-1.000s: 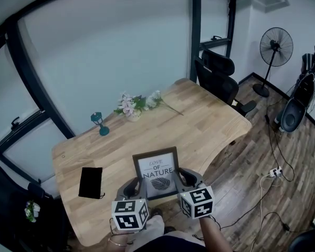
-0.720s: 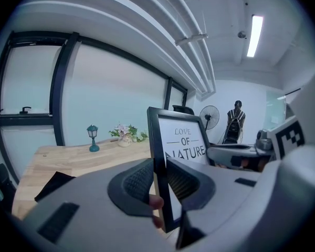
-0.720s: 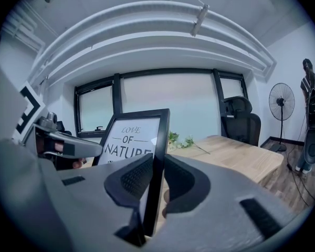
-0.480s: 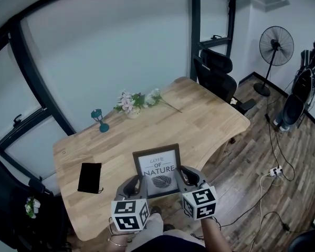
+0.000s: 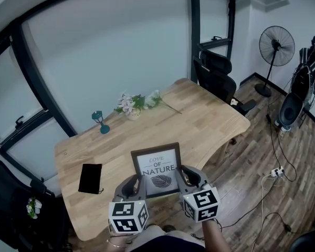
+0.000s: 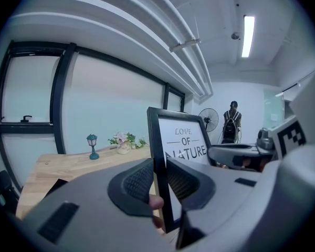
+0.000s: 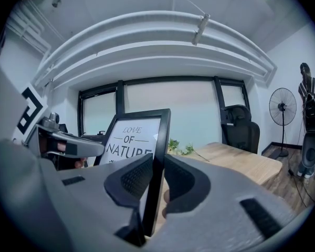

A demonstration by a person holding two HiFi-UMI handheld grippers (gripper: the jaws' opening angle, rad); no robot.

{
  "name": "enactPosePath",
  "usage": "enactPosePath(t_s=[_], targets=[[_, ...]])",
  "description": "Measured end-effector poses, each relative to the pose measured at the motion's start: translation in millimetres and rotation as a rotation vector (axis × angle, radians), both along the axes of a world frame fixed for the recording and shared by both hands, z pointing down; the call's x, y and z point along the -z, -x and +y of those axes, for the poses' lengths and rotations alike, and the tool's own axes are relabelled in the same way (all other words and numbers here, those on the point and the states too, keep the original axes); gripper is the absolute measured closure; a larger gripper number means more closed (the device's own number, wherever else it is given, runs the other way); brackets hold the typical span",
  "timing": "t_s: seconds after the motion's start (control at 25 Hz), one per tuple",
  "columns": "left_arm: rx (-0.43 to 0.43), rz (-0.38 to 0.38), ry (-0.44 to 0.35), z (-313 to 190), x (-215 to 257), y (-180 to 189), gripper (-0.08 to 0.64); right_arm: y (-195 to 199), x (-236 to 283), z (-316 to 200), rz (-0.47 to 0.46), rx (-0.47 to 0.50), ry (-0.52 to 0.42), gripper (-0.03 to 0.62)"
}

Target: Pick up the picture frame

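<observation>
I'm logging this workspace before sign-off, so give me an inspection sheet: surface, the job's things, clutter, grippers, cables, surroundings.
Surface: light wooden table, mostly bare.
Job's things: black-framed picture printed LOVE OF NATURE, held upright at the table's near edge.
Clutter: teal miniature lamp post; pink and white flowers; flat black pouch.
Grippers: left gripper shut on the picture's left edge; right gripper shut on its right edge.
Cables: white power strip with cords trailing over the wood-plank floor.
Surroundings: black office chair behind the table; black standing fan by the far wall.
</observation>
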State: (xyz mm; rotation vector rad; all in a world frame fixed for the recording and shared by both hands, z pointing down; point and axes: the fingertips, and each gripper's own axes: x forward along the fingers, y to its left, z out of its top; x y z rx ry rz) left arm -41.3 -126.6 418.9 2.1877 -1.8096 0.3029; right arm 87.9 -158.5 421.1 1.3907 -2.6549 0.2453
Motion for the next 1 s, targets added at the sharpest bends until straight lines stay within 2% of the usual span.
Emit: enactPosePath(t_s=[0.48, 1.0], targets=[[-0.034, 0.008, -0.033, 0.7, 13.9, 1.0, 0.489, -0.1, 14.1, 4.5, -0.017, -0.02, -0.029, 0.523], [-0.067, 0.026, -0.053, 15.3, 26.3, 24.2, 0.489, 23.2, 32.0, 22.4, 0.0, -0.051, -0.06, 0.523]])
